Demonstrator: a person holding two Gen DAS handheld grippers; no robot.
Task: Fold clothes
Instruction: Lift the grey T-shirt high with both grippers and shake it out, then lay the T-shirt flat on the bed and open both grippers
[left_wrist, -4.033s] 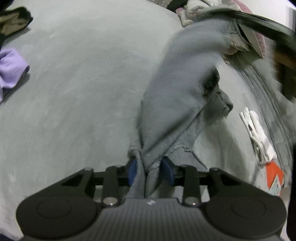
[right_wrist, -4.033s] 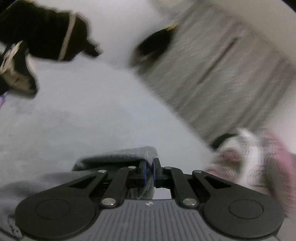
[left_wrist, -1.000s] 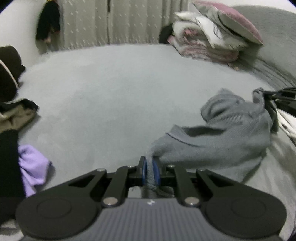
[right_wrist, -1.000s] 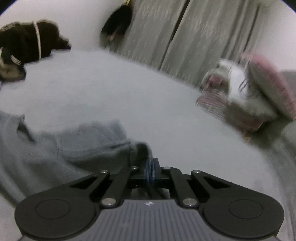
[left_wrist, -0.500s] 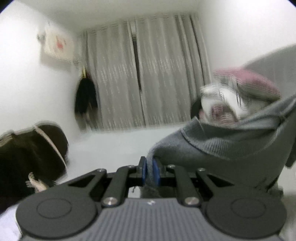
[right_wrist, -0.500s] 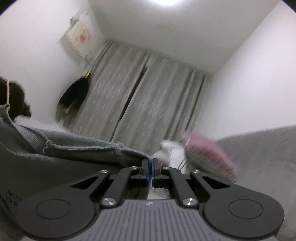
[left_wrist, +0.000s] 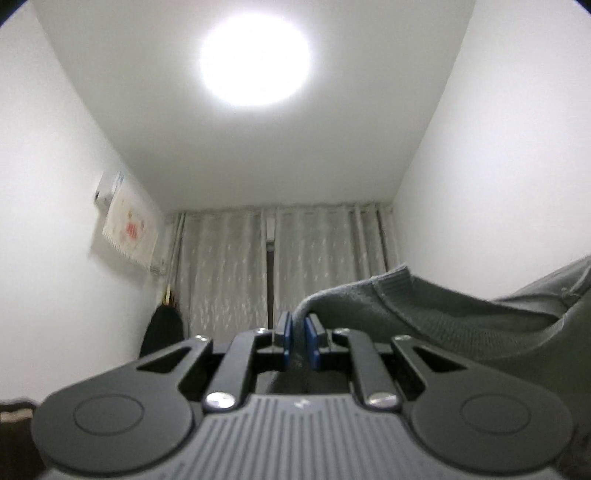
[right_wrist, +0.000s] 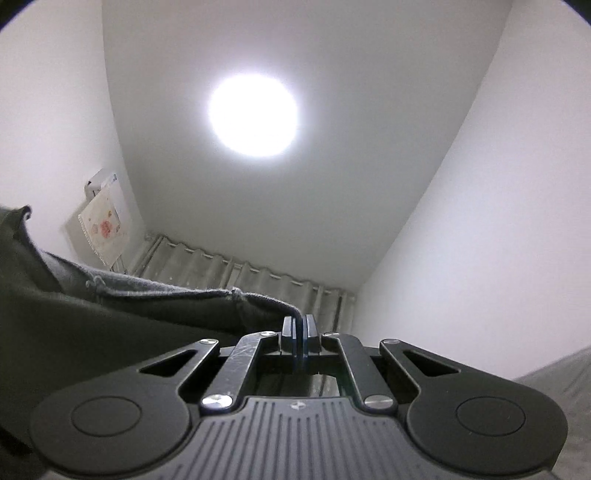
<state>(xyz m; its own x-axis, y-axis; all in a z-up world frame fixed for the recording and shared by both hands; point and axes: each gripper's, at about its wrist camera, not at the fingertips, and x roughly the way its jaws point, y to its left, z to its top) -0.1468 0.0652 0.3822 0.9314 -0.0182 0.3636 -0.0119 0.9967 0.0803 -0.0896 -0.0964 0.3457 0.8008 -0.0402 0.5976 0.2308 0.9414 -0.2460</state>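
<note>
Both wrist views tilt up toward the ceiling. My left gripper is shut on an edge of the grey sweater, which stretches away to the right and fills the lower right of the left wrist view. My right gripper is shut on another edge of the same grey sweater, which spreads to the left and hangs dark below. The cloth is held up in the air between the two grippers. The bed is hidden from both views.
A round ceiling lamp glares overhead. Grey curtains hang on the far wall, with a poster on the left wall and a dark garment hanging beneath it. A grey headboard edge shows at right.
Both grippers have risen and tipped upward, lifting the grey sweater off the bed. The views swung from the bed surface to the curtains and then the ceiling.
</note>
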